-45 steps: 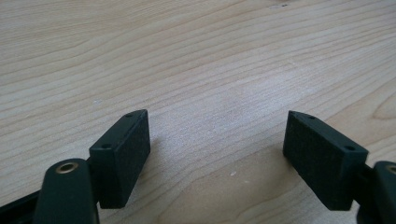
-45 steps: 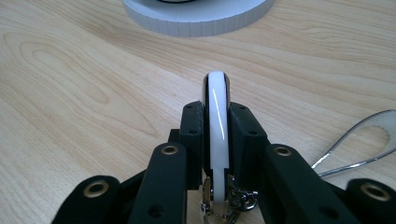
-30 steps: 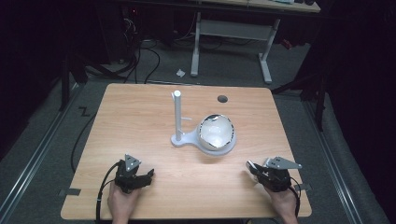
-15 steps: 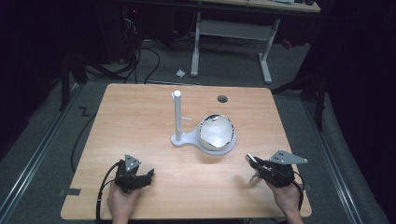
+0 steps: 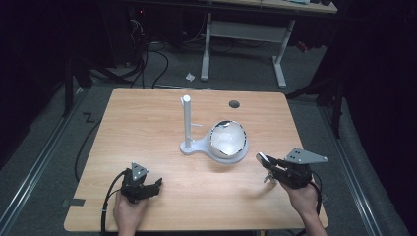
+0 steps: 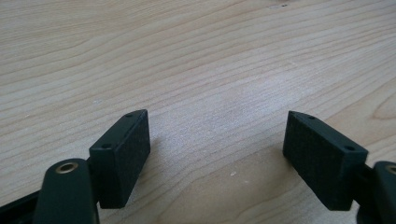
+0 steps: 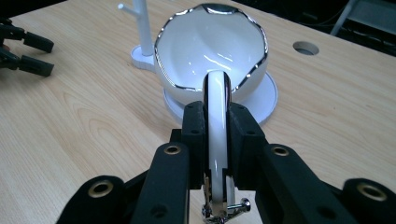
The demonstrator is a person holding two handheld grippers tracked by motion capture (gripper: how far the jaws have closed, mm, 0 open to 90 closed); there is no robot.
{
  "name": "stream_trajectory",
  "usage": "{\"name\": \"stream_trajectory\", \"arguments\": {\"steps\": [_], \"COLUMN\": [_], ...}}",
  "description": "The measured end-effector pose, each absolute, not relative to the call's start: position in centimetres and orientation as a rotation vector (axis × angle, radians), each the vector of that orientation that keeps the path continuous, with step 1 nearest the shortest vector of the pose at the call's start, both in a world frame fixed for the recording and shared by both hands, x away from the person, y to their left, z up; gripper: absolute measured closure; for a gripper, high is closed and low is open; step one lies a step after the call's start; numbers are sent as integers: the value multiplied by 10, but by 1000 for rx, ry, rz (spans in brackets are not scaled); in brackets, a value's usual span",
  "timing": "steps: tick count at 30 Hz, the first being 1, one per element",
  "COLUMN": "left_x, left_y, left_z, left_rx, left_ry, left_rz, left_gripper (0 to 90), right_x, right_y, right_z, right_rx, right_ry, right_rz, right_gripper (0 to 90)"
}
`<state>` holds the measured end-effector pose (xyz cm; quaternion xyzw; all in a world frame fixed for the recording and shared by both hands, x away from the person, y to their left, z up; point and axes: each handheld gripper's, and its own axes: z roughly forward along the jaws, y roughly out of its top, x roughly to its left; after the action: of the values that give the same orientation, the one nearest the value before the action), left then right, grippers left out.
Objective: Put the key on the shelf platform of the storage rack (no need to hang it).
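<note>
Cup [image 7: 212, 51] handle [image 7: 217, 121] clamped in right claw [image 7: 215, 135].

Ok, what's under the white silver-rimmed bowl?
The bowl sits on the round white plate at the foot of the stand, beside its upright post. The plate's rim shows around the bowl. Its middle is covered by the bowl, so anything there cannot be seen.

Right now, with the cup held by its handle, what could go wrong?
1. The right gripper pinches only the thin glossy handle, so the white cup may swivel or slip.
2. The stand's post is close beside the cup, so a sideways swing could hit it or tip the stand.
3. The left gripper is open near the table's front edge, too far away to steady anything.
</note>
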<state>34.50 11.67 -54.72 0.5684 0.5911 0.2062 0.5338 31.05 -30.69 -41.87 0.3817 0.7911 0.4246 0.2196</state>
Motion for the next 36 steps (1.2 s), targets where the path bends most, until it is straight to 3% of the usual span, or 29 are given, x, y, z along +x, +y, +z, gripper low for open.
{"name": "stream_trajectory", "arguments": {"steps": [36], "left_x": [345], "left_y": [117], "left_z": [-547], "left_rx": [1354], "left_ry": [1409], "left_rz": [490], "left_gripper": [235], "right_x": [371], "right_y": [-254], "right_z": [-346], "right_rx": [867], "right_ry": [2310], "right_rz": [1255], "right_gripper": [787]}}
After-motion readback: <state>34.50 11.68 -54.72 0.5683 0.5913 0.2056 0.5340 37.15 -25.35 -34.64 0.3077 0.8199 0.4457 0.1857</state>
